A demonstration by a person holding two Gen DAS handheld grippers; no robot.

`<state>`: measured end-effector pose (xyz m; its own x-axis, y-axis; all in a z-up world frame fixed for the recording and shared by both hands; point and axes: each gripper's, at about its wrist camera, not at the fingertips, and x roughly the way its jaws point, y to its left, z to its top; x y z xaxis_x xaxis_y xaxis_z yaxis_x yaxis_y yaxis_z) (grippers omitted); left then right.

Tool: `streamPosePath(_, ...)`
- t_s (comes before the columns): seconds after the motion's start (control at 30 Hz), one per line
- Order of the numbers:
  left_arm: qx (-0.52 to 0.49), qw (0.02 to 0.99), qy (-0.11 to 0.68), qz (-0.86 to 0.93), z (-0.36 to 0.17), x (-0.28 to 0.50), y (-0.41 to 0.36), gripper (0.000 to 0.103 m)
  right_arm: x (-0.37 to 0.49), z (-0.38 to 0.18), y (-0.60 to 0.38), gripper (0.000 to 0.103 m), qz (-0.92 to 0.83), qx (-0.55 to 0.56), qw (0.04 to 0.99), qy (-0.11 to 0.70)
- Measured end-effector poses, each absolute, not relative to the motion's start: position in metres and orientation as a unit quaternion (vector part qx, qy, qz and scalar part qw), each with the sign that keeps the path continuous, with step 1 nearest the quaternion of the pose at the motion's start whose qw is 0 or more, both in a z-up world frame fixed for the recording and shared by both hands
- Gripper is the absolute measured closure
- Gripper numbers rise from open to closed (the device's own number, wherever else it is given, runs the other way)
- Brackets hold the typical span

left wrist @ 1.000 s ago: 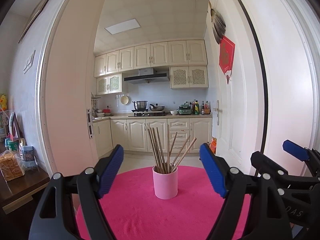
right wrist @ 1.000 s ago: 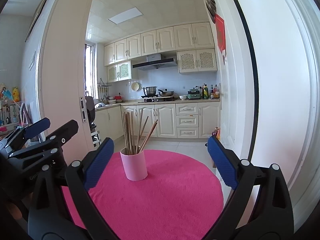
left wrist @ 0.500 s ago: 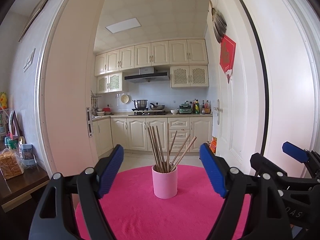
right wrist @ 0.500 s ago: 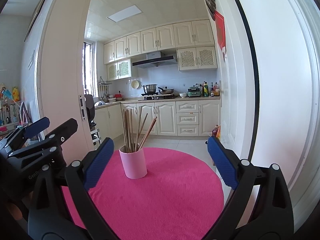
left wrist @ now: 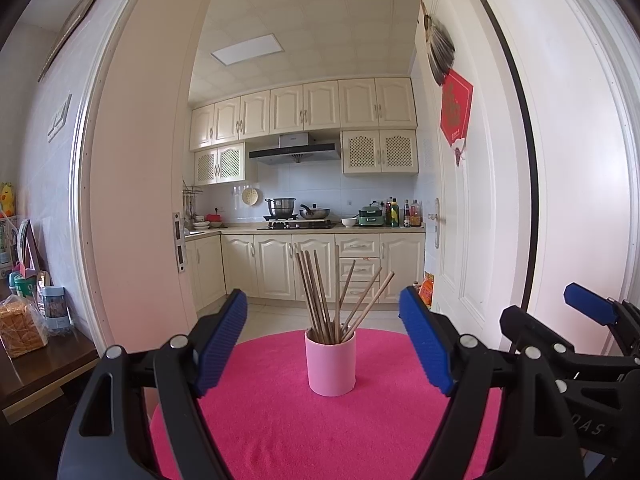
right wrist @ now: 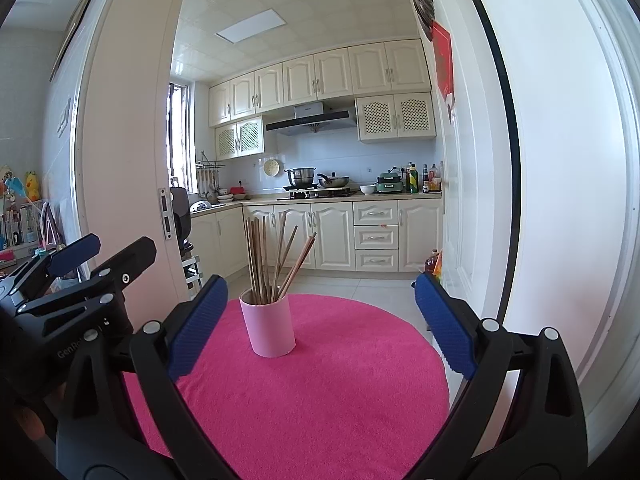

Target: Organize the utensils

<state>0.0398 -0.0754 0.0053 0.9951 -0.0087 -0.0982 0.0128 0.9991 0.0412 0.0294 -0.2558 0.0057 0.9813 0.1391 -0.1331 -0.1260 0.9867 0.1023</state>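
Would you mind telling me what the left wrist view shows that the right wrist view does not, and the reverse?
Only the left wrist view shows the bread bag and jar on the dark side table, plus the door handle. Only the right wrist view shows the kitchen window and the toys at far left. Both show the pink cup of chopsticks on the pink table, the kitchen behind, and the left gripper and right gripper, both open.
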Motion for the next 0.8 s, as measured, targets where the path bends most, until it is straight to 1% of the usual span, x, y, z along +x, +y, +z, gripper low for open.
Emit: streamPosePath(0.8, 0.018, 0.999, 0.051, -0.005, 0.0038, 0.0397, -0.0753, 0.026, 0.0291, 0.0030, -0.2570, 0.010, 0.070, 0.043, 0.994, 0.073)
